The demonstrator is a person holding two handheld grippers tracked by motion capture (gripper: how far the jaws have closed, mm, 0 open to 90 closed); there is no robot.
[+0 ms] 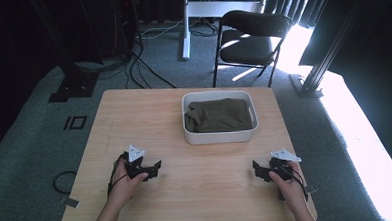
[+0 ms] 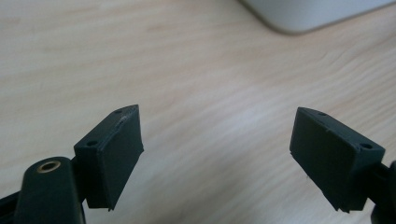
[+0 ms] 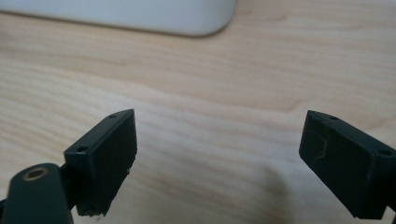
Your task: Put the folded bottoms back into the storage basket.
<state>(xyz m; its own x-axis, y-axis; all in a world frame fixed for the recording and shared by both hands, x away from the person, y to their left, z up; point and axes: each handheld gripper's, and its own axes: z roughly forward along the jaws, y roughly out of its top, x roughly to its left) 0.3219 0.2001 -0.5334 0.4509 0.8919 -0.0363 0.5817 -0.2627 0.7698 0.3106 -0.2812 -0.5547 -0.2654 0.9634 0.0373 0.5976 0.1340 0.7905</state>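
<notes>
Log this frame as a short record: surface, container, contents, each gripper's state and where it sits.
surface: light wooden table
container: white bin, rounded corners, on the far half of the table
contents: folded olive-brown cloth, lying inside the bin
left gripper: jaws open, nothing between them, low over the near-left part of the table
right gripper: jaws open, nothing between them, low over the near-right part of the table
contact: neither gripper touches the bin or the cloth
behind the table: black folding chair on grey carpet

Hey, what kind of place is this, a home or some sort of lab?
Probably a recording lab or studio: black curtains, loose cables on grey carpet, a folding chair, and one wooden table.
</notes>
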